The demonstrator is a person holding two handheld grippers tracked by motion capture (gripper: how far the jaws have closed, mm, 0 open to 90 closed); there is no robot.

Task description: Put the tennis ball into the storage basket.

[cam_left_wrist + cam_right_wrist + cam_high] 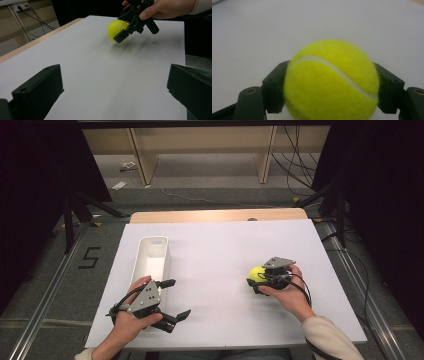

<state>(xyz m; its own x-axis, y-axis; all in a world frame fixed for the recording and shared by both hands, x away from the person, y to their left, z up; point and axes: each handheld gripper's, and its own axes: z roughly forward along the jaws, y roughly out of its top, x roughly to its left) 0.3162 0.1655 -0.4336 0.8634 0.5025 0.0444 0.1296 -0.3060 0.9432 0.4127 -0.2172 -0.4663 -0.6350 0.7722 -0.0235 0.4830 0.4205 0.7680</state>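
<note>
While the right gripper has its jaws pinching the tennis ball from either side, the ball sits toward the right of the white tabletop, well apart from the long white bin on the left. In the right gripper view the ball is pressed between the two black pads, its felt touching both, so the grasp looks seated. From the left gripper view the ball seems at or barely above the surface; I cannot tell whether it has left the tabletop. The left gripper rests near the front edge, just beside the near end of the bin, its jaws spread wide with nothing between them. The step in hand looks like the pickup of the ball, just secured. If the bin is the goal, the next move would call for lifting the ball clear, carrying it leftward across the open tabletop, and centring it over the narrow opening before letting go, since a round ball dropped on the rim would likely bounce and roll away.
</note>
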